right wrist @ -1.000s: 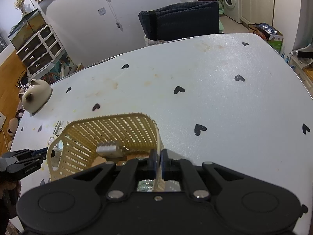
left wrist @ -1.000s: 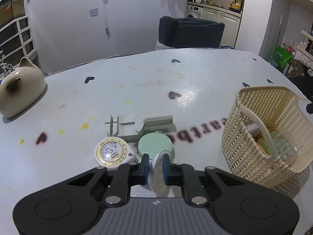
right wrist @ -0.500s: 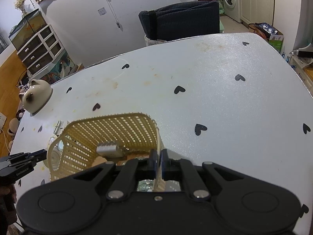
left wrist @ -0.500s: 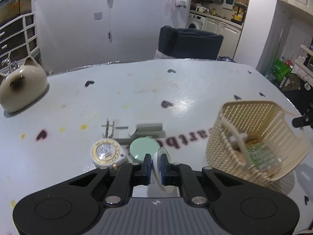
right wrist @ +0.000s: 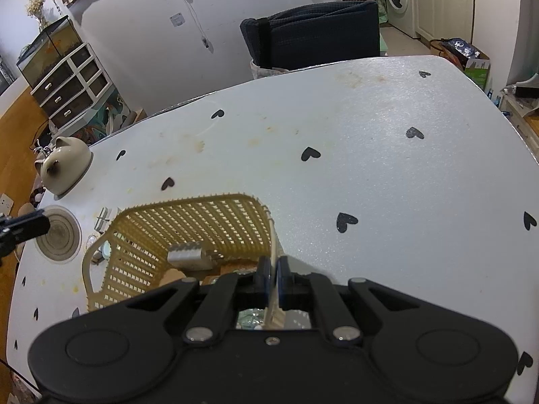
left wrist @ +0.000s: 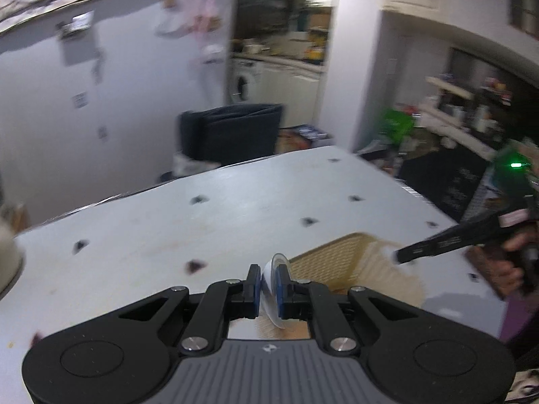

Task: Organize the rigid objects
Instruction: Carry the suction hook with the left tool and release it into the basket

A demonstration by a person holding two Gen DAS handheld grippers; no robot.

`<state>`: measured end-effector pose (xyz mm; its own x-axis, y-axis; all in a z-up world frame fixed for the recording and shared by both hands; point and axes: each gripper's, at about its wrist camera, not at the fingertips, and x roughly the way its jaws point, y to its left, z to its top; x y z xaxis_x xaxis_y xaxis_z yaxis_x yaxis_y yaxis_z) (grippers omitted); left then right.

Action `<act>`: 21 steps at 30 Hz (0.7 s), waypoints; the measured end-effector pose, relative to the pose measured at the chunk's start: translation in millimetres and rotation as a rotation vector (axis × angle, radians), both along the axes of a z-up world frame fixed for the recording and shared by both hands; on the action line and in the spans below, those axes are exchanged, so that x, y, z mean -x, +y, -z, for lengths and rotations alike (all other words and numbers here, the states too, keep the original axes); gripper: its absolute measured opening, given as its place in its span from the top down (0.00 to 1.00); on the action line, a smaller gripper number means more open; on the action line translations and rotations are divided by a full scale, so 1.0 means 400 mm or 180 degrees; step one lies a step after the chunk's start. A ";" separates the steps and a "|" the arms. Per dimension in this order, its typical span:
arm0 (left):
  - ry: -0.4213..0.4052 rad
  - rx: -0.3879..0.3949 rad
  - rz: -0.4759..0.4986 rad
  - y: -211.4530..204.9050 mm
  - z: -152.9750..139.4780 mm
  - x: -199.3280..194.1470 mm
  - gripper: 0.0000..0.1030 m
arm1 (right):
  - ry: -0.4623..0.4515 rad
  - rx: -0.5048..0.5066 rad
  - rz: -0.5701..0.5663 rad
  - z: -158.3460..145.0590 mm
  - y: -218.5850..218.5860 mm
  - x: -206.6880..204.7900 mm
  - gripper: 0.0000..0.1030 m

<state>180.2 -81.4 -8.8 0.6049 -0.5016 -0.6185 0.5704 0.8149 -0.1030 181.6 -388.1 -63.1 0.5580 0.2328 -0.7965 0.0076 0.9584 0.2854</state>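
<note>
My left gripper [left wrist: 268, 274] is shut on a clear round disc [left wrist: 273, 289], held edge-on and lifted above the table, just left of the cream woven basket [left wrist: 340, 262]. The left wrist view is blurred. In the right wrist view the disc [right wrist: 58, 234] shows at the far left, face-on with concentric rings, held by the left gripper. My right gripper [right wrist: 273, 271] is shut on the near rim of the basket [right wrist: 188, 225]. Inside the basket lie a silver ridged item [right wrist: 185, 256] and other small things.
A cat-shaped ceramic dome [right wrist: 64, 165] sits at the table's far left. Small items [right wrist: 104, 217] lie on the table left of the basket. A dark chair [right wrist: 313, 33] stands beyond the far edge. The white table [right wrist: 370, 155] has black heart marks.
My left gripper has lifted the disc off the table and swung up and right toward the basket. The right gripper and the basket have stayed put.
</note>
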 end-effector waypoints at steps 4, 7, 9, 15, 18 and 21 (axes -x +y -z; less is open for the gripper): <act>0.0121 -0.0063 0.0406 -0.078 0.019 -0.003 0.91 | 0.0000 0.0001 -0.0004 -0.001 0.001 -0.001 0.95; 0.0231 -0.0172 0.0691 -0.133 0.050 0.000 0.91 | 0.0003 -0.0007 -0.0001 0.000 0.000 -0.001 0.95; 0.0301 -0.0244 0.0842 -0.159 0.071 0.003 0.91 | 0.0002 -0.0018 0.0001 0.000 -0.001 -0.001 0.95; 0.0452 -0.0551 0.1166 -0.214 0.142 -0.004 0.91 | 0.0001 -0.0030 0.0002 0.002 -0.003 -0.001 0.95; 0.0387 -0.0795 0.1312 -0.236 0.167 -0.007 0.91 | 0.0001 -0.0027 0.0000 0.002 -0.003 -0.001 0.95; 0.0385 -0.0963 0.1455 -0.252 0.183 -0.009 0.91 | 0.0001 -0.0029 -0.0002 0.002 -0.003 -0.001 0.95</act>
<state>183.8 -182.1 -82.2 0.2832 -0.4855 -0.8271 0.8712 0.4908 0.0102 182.0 -389.5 -63.8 0.5576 0.2404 -0.7946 0.0071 0.9558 0.2941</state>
